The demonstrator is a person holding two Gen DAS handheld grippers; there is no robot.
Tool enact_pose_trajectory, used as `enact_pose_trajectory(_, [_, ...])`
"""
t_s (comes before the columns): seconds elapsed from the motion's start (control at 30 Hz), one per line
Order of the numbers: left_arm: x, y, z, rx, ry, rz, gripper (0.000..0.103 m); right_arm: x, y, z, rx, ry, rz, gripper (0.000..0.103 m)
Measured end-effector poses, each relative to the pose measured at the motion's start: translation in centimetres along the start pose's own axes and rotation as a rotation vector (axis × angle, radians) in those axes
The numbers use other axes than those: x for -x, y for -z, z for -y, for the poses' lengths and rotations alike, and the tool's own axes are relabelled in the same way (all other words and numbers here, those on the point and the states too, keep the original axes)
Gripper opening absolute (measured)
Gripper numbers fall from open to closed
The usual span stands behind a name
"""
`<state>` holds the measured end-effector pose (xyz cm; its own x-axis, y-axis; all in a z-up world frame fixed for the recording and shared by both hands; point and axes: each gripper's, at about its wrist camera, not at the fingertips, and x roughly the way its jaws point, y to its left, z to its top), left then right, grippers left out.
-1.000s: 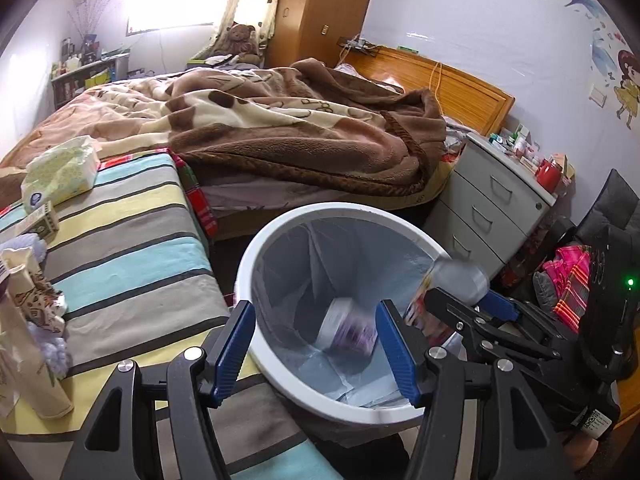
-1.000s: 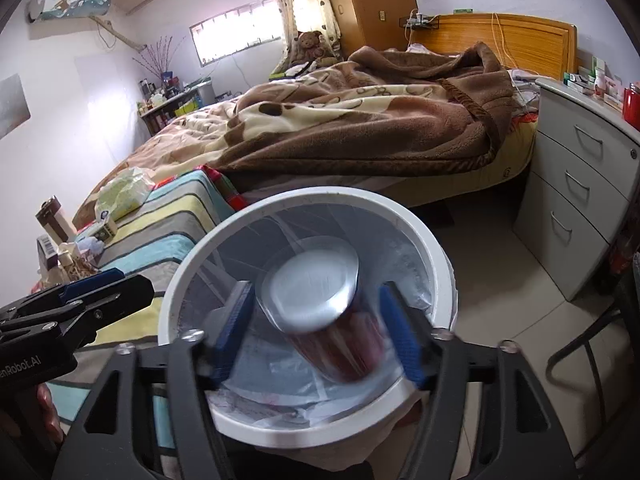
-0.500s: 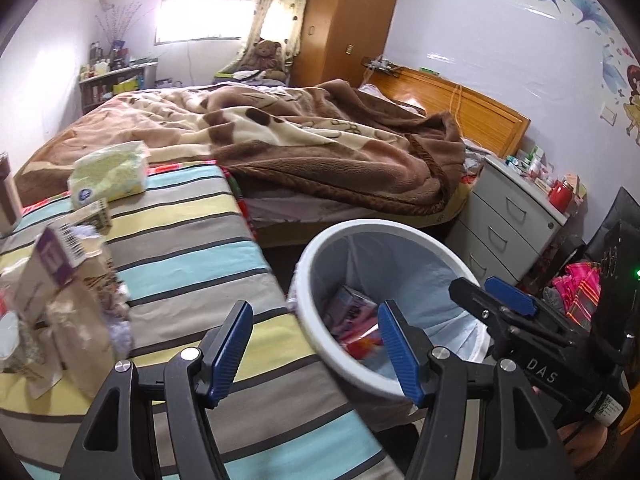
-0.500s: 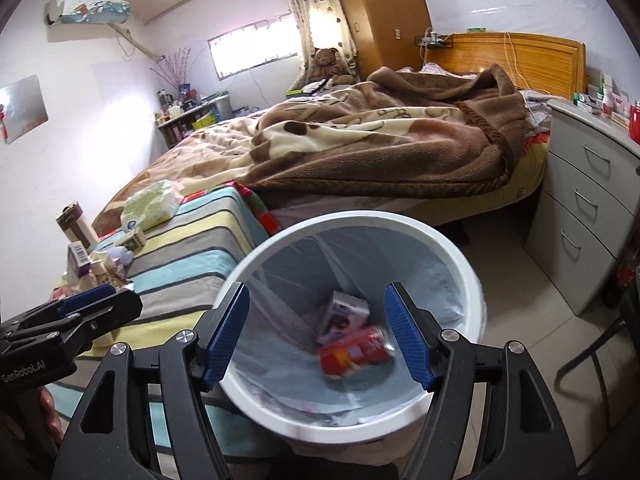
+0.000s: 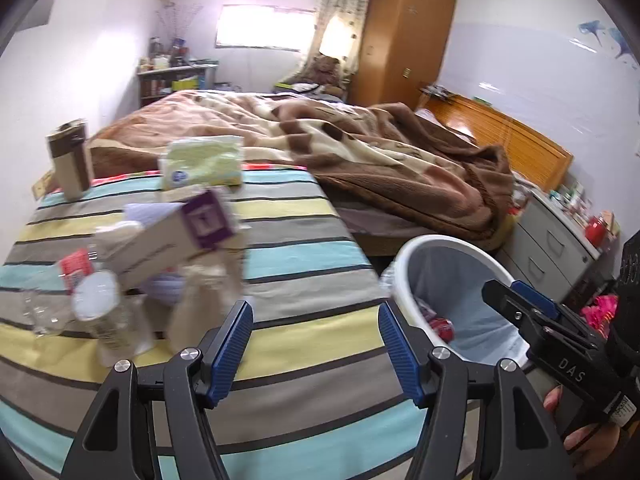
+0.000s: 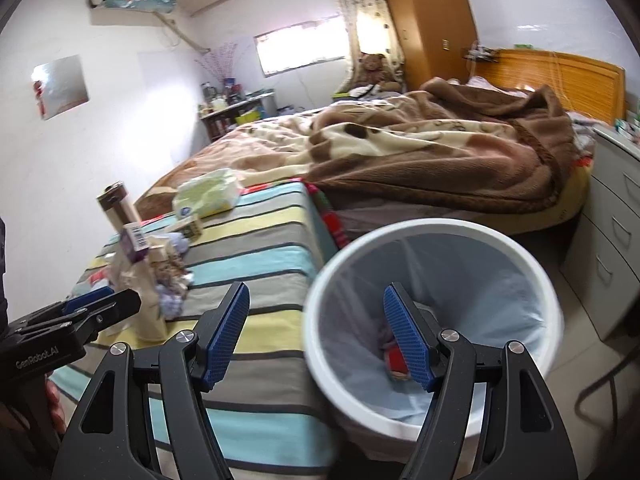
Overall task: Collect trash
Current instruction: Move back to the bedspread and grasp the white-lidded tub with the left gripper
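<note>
My left gripper [image 5: 316, 344] is open and holds nothing, low over the striped cloth. To its left lies a pile of trash: a purple-and-white carton [image 5: 180, 236], a clear bottle with a white cap [image 5: 100, 312], a beige paper bag [image 5: 204, 300] and a red wrapper [image 5: 76, 268]. The white bin [image 5: 452, 242] with a grey liner stands to the right, with a red can [image 5: 440, 326] inside. My right gripper [image 6: 316, 332] is open and empty, straddling the bin's left rim [image 6: 432, 224]. The red can [image 6: 396, 360] shows behind its right finger. The trash pile [image 6: 140, 264] sits left of it.
A green tissue pack [image 5: 204, 164] and a brown-and-cream tumbler [image 5: 70, 164] stand at the cloth's far end. A bed with a brown blanket [image 5: 380, 152] lies behind. Grey drawers [image 6: 612, 232] stand right of the bin. A hand holds the right gripper's handle [image 5: 576, 432].
The red can left the right gripper and now lies in the bin beside a carton. Both grippers swung left, from over the bin toward the striped cloth and the trash pile.
</note>
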<state>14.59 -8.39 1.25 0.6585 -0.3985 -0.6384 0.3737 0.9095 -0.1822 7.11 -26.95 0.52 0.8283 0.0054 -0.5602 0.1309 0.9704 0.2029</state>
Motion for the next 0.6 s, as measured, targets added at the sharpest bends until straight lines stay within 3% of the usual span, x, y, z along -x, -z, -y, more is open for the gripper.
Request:
enact_pose_trajectory(0.37, [1.7, 1.1, -7.5, 0.111, -0.116, 0.011, 0.065, -1.6, 0.7, -5.0, 0.079, -0.1, -0.033, 0.073])
enact_pose_trajectory(0.6, [1.9, 1.7, -11.1, 0.155, -0.152, 0.0, 0.065, -2.6, 1.3, -7.8, 0.142, -0.169, -0.078, 0.076])
